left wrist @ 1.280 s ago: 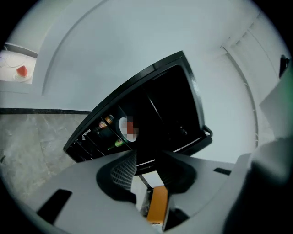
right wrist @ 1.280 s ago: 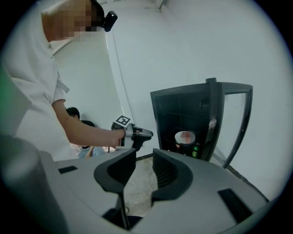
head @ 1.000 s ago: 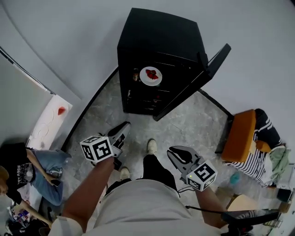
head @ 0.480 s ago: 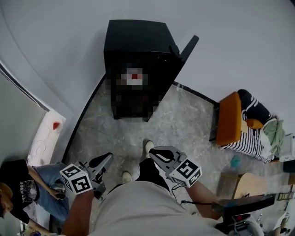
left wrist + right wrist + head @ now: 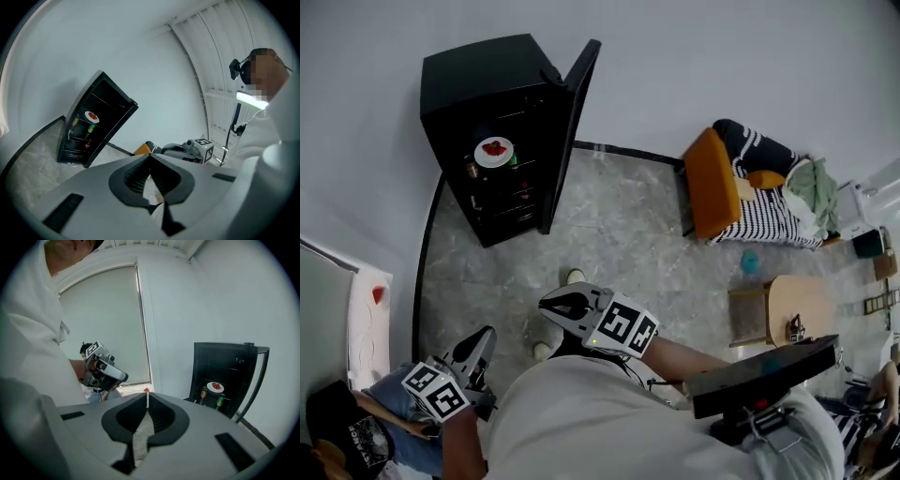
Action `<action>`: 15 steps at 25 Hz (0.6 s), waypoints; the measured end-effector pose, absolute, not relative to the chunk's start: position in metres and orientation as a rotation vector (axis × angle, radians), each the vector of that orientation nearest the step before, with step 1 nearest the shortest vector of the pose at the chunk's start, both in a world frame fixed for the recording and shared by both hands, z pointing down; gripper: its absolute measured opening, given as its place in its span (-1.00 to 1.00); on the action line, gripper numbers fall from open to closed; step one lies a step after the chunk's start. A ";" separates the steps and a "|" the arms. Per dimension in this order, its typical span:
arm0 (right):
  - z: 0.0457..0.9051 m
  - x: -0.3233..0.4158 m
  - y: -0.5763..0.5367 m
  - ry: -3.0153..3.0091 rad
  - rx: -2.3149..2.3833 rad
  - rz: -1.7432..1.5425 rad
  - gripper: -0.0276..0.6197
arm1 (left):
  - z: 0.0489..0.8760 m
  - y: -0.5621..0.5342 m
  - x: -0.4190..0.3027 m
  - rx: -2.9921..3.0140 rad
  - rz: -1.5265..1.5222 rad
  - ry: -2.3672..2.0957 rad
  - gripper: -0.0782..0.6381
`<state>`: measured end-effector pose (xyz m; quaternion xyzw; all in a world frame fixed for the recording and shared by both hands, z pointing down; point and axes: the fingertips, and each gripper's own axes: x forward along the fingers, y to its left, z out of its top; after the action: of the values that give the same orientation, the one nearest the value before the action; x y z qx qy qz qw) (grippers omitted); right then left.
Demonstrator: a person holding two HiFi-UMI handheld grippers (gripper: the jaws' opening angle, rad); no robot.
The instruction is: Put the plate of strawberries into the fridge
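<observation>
Holding both grippers low and close to the body, the person stands on the floor [image 5: 619, 225], well apart from the fridge [image 5: 473, 80]. The left gripper [image 5: 480, 339] hangs by the left hip, its marker cube nearest the body and its jaws pointing forward over the floor. Its jaws are clenched together with nothing between them. The right gripper [image 5: 553, 305] is carried in front of the torso on a bent forearm [image 5: 680, 356] that reaches across the body, with the jaws pointing towards the person's left. Those jaws are closing, the tips all but touching, and nothing is between them.

The plate [image 5: 494, 151] of strawberries [image 5: 495, 147] sits on an upper shelf inside the fridge. The door [image 5: 569, 131] stands wide open. Two bottles [image 5: 204, 393] stand just below the plate. Neither gripper is near the plate or touches the door.
</observation>
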<state>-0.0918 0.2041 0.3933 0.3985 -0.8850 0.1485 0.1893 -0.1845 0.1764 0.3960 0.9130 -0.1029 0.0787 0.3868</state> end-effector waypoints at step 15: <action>0.384 -0.076 0.245 -2.484 1.076 0.379 -0.86 | 0.413 0.213 -0.173 2.334 0.276 -0.300 -0.75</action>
<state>-0.0762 0.2455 0.3838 0.3853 -0.8899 0.1359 0.2027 -0.1730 0.2129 0.4133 0.9126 -0.1173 0.1080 0.3764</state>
